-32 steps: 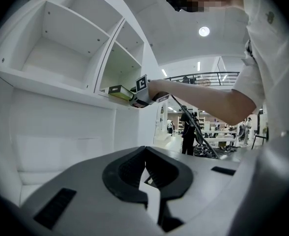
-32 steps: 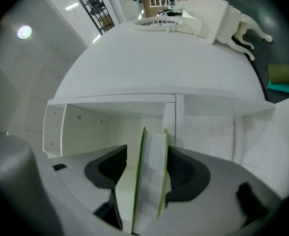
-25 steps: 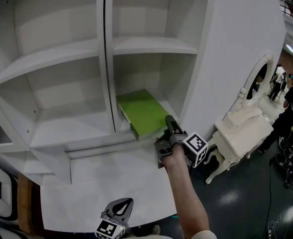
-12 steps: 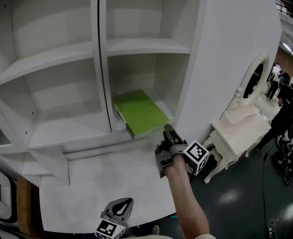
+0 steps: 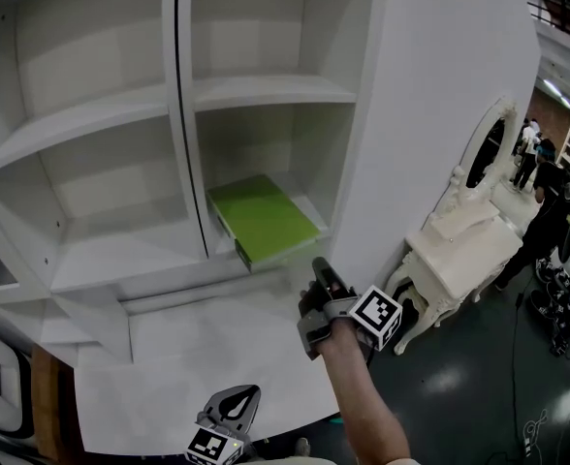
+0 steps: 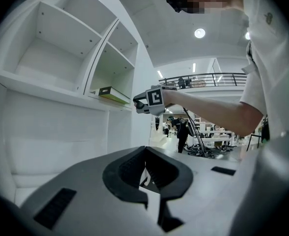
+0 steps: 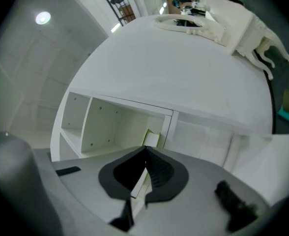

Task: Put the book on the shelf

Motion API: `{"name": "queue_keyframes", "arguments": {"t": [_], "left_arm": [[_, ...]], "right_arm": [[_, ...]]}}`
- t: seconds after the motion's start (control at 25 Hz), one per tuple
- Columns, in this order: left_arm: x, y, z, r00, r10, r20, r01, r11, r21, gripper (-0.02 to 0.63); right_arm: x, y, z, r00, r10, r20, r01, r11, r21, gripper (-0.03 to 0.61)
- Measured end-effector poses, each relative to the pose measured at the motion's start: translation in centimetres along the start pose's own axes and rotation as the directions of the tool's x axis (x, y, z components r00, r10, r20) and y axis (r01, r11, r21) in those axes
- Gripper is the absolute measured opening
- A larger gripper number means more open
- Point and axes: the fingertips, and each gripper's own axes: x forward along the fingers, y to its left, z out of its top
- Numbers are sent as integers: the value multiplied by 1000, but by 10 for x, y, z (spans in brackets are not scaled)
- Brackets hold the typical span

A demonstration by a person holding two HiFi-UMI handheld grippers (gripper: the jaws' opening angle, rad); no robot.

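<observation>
Lying flat on shelf [image 5: 120, 258]: green book [image 5: 263, 219]; right gripper [image 5: 318, 265] jaws closing, empty.

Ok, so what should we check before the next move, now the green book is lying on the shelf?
1. Book lies flat in the right-hand compartment of the shelf: ok.
2. Book pushed fully in: cannot tell; its front edge sits near the shelf's front.
3. Right gripper apart from the book, out in front of the shelf: ok.
4. Right gripper's fingers closed with nothing between them: ok.
5. Left gripper held low, fingers together and empty: ok.
</observation>
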Motion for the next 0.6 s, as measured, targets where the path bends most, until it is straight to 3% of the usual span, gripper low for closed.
{"name": "queue_keyframes", "arguments": {"t": [0.12, 0.24, 0.4, 0.6], "left_arm": [[1, -2, 1, 1000, -1, 1, 1, 1000, -4, 9], [3, -4, 1, 1000, -1, 2, 2, 1000, -12, 9], [6, -8, 2, 1000, -3, 7, 4, 1000, -20, 9], [11, -13, 4, 1000, -9, 9, 9, 1000, -23, 9]], "right_arm": [[-9, 17, -2, 998, 61, -20, -64, 985, -159, 12], [-23, 21, -17, 997, 54, -52, -69, 938, -339, 12], [-47, 10, -52, 990, 27, -135, -99, 819, -566, 12], [-81, -5, -92, 970, 3, -244, -192, 628, -754, 12]]}}
